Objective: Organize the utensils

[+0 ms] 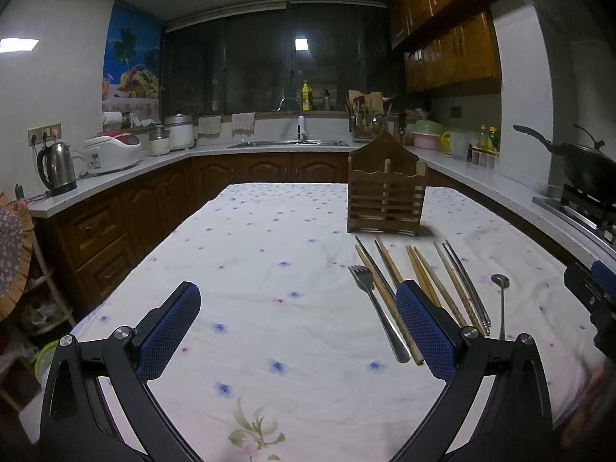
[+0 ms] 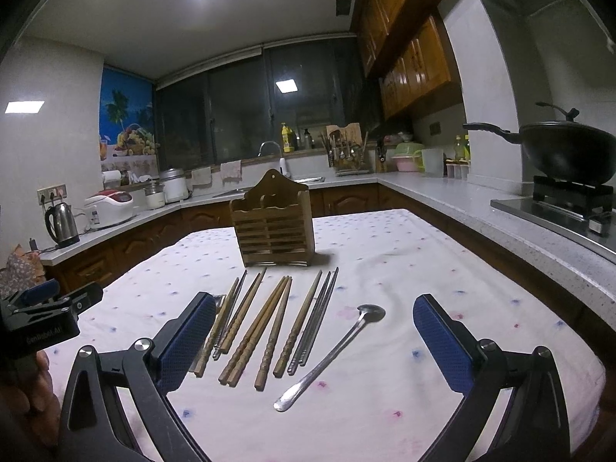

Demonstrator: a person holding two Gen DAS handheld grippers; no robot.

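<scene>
Wooden holder [image 2: 271, 223] far, chopsticks [image 2: 265, 323], spoon [image 2: 331, 354], fork [image 1: 375, 304] near, your left gripper [image 1: 298, 300] and right gripper [image 2: 315, 313] wide, empty.

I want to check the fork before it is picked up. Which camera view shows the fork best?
The left wrist view shows it best: the whole fork lies on the tablecloth, tines and handle visible, left of the chopsticks. In the right wrist view the right gripper's left finger hides nearly all of it.
</scene>
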